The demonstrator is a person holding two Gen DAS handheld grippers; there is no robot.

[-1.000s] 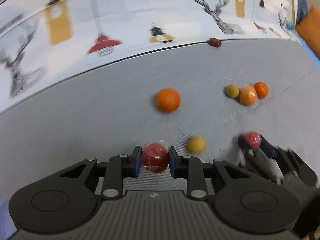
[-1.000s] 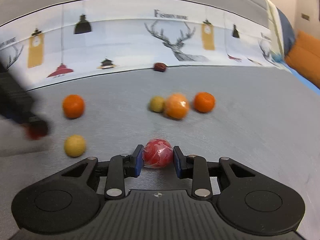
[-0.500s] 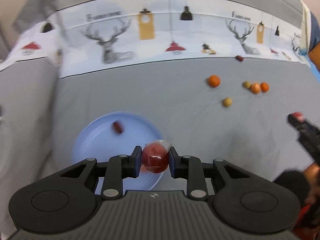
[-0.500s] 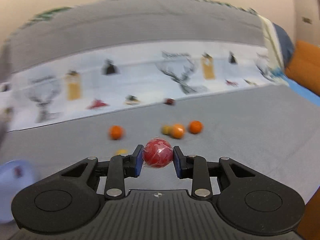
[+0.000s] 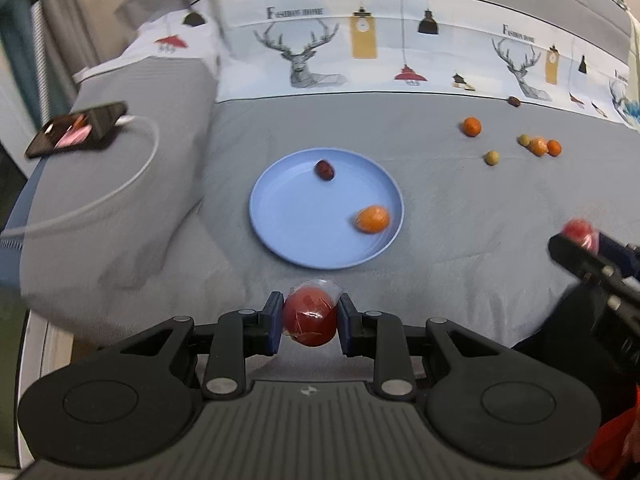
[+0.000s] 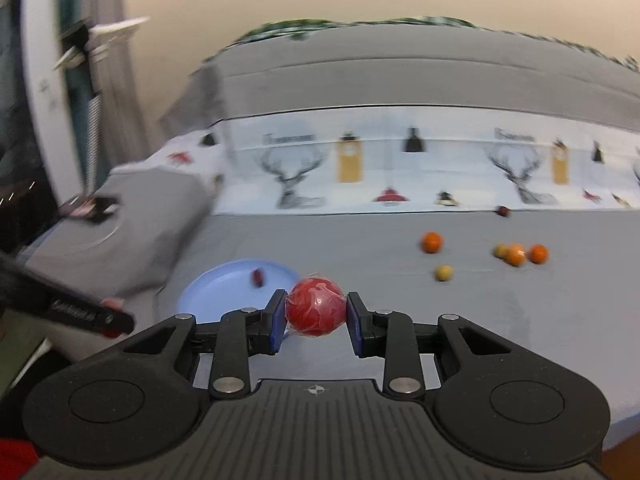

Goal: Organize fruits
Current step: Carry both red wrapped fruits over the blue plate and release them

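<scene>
My left gripper is shut on a dark red wrapped fruit, held above the bed just in front of the blue plate. The plate holds a small dark red fruit and a wrapped orange. My right gripper is shut on a bright red wrapped fruit, raised to the right of the plate. It also shows at the right edge of the left wrist view. Several orange and yellow fruits lie on the grey sheet far right.
A grey pillow left of the plate carries a phone with a white cable. A patterned sheet band runs along the back, with one small dark fruit at its edge.
Both grippers have lifted and swung left with their red fruits. The plate has come into full view ahead of the left gripper; the loose fruits now lie far off to the right.
</scene>
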